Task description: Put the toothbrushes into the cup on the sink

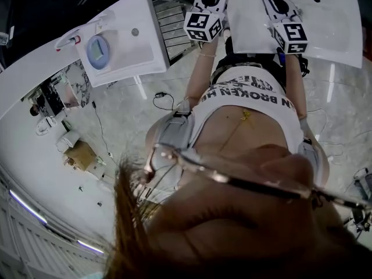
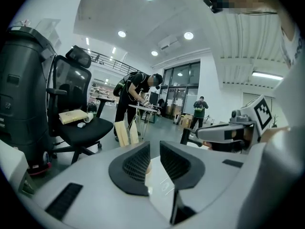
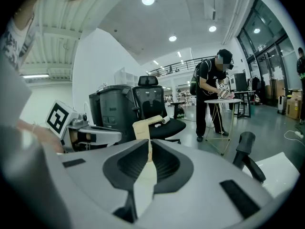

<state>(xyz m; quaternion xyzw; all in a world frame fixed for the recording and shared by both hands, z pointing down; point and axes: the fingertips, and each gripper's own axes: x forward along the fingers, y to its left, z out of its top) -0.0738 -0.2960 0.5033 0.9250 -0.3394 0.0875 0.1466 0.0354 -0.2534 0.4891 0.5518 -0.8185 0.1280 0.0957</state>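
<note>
Hair (image 1: pixel 174 237) and a pair of glasses (image 1: pixel 232 179) fill the bottom of the head view, with the person's torso (image 1: pixel 250 115) above them. The sink (image 1: pixel 145 16) is a white block at the upper left. On it, left of the drain hole (image 1: pixel 135 32), stands the pale blue cup (image 1: pixel 97 50). Just left of the cup, at the sink's edge, lies a slim red-and-white stick (image 1: pixel 68 39) (likely a toothbrush, though it is too small to be sure). Well to the right of the sink, both grippers hang over a white bench (image 1: pixel 331 22). The left gripper (image 2: pixel 155 144) has its jaws a narrow gap apart with nothing between them. The right gripper (image 3: pixel 148 142) has its jaws closed together and holds nothing. Neither gripper is near the sink or the cup.
</note>
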